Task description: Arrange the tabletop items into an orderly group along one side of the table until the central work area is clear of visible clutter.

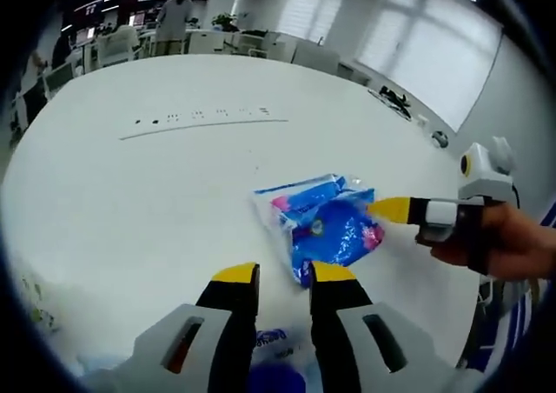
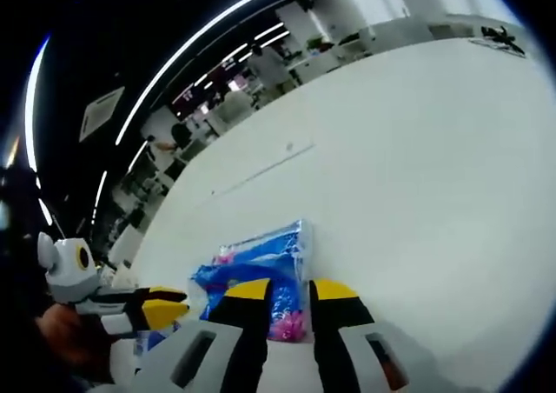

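Left claw (image 1: 284, 276) hovers over the near edge of the white bench (image 1: 156, 202), its jaws apart and holding nothing. Right claw (image 1: 393, 209) reaches in from the side, its yellow tip touching the blue plastic packet (image 1: 326, 223); in the right gripper view its jaws stand apart around the packet's near end (image 2: 261, 276), not yet clamped. Judging by this, the packet lies toward 1 side, with another blue item (image 1: 274, 358) beneath the left claw. Most of the bench looks bare, so grouping seems nearly finished.

Open-plan office, white table (image 1: 130, 202), desks (image 1: 208, 41), ceiling strip lights (image 2: 217, 28)
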Motion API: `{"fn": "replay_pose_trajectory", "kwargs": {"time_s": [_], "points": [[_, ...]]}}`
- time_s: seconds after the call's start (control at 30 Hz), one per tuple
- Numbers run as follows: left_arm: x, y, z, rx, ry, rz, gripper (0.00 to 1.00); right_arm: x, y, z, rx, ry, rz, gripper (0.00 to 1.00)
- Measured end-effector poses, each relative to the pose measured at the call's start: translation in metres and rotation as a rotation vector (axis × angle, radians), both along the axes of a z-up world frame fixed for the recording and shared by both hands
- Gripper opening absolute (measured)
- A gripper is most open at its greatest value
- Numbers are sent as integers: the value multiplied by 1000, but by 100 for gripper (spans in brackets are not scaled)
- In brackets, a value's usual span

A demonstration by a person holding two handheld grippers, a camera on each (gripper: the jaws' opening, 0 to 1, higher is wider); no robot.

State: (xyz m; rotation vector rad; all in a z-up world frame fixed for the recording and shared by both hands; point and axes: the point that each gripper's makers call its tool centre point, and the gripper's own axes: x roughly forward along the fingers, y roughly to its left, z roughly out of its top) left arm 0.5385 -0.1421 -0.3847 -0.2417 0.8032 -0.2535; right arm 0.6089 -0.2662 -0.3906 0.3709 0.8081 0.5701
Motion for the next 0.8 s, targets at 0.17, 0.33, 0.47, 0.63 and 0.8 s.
{"fn": "replay_pose_trajectory", "kwargs": {"time_s": [0.17,0.33,0.47,0.63,0.8], "points": [[-5,13,6,2,-12,19,20,-2,-3,3,3,-6,-14,15],[-18,35,10,11,-33,41,20,-8,-5,7,3,-11,-28,16],[-40,45,22,20,-46,65,20,-16,-6,9,11,-8,-41,16],[-57,62,22,38,-51,88,20,-32,3,12,21,-5,-38,16],[-77,75,30,36,-56,130,20,-56,13,15,22,4,-19,16]]}}
